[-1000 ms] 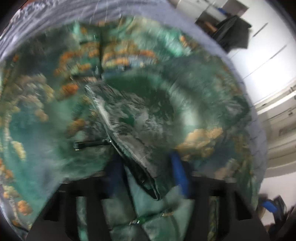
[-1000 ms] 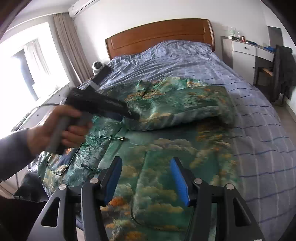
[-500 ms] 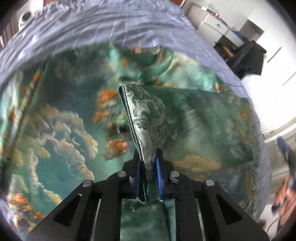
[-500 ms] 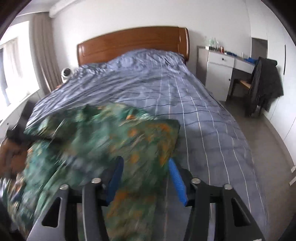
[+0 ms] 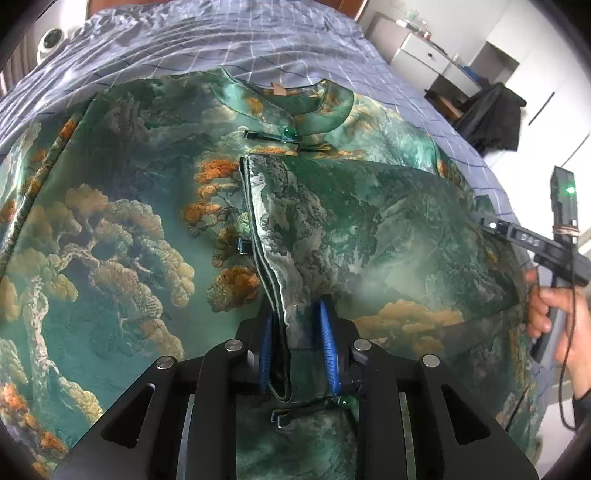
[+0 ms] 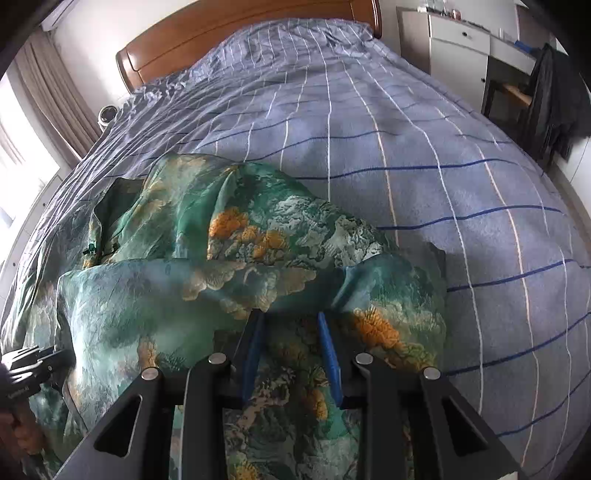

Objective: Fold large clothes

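A large green silk garment (image 5: 110,229) with orange and beige landscape print lies spread on the bed, collar (image 5: 306,107) toward the headboard. My left gripper (image 5: 295,332) has its blue pads around the garment's folded-over sleeve or side panel (image 5: 351,221), which lies across the chest. In the right wrist view the garment (image 6: 229,258) lies bunched on the bedspread. My right gripper (image 6: 290,343) is part open just above the fabric at its right side, holding nothing that I can see. It also shows in the left wrist view (image 5: 554,254), held in a hand.
The bed has a blue checked bedspread (image 6: 424,147) and a wooden headboard (image 6: 240,33). A white dresser (image 6: 458,40) and a chair with dark clothes (image 6: 554,81) stand to the right. A small white round device (image 5: 50,38) sits at the bed's left.
My left gripper closed on the folded panel and drew back, laying it flat across the chest. My right gripper swung to the garment's right side and came down close to the fabric.
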